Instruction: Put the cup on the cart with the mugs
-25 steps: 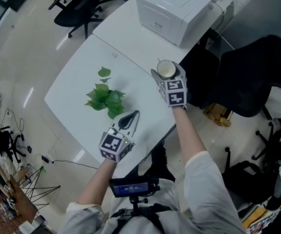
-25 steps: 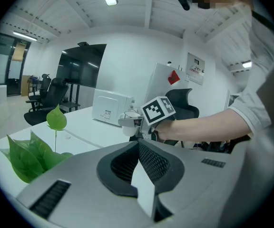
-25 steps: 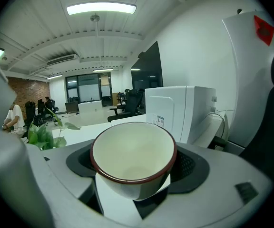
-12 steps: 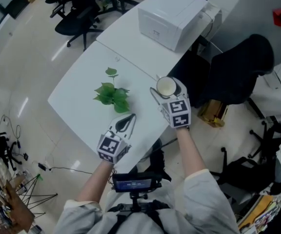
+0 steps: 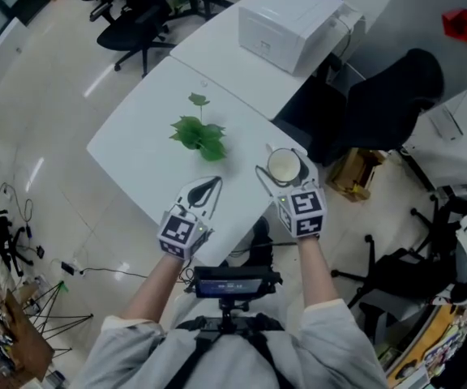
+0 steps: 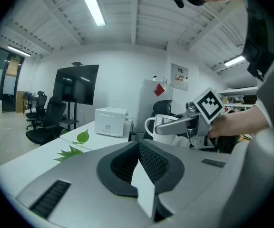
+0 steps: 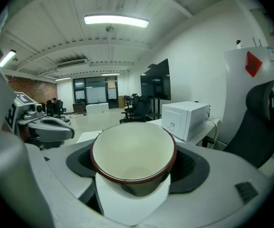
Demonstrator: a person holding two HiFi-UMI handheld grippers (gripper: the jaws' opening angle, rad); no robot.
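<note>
A white cup with a dark red rim sits upright between the jaws of my right gripper, which is shut on it; it hangs over the table's near right edge. In the right gripper view the cup fills the space between the jaws, empty inside. The left gripper view shows the cup with its handle, held to the right. My left gripper is shut with nothing in it, above the near edge of the white table. No cart or mugs are in view.
A green leafy sprig lies on the table ahead of the left gripper. A white microwave-like box stands on the far table. A black office chair is at the right, more chairs at the far left.
Both grippers have drawn back toward me along the table, the right one carrying the cup from mid-table to its near right edge. The head view has shifted.
</note>
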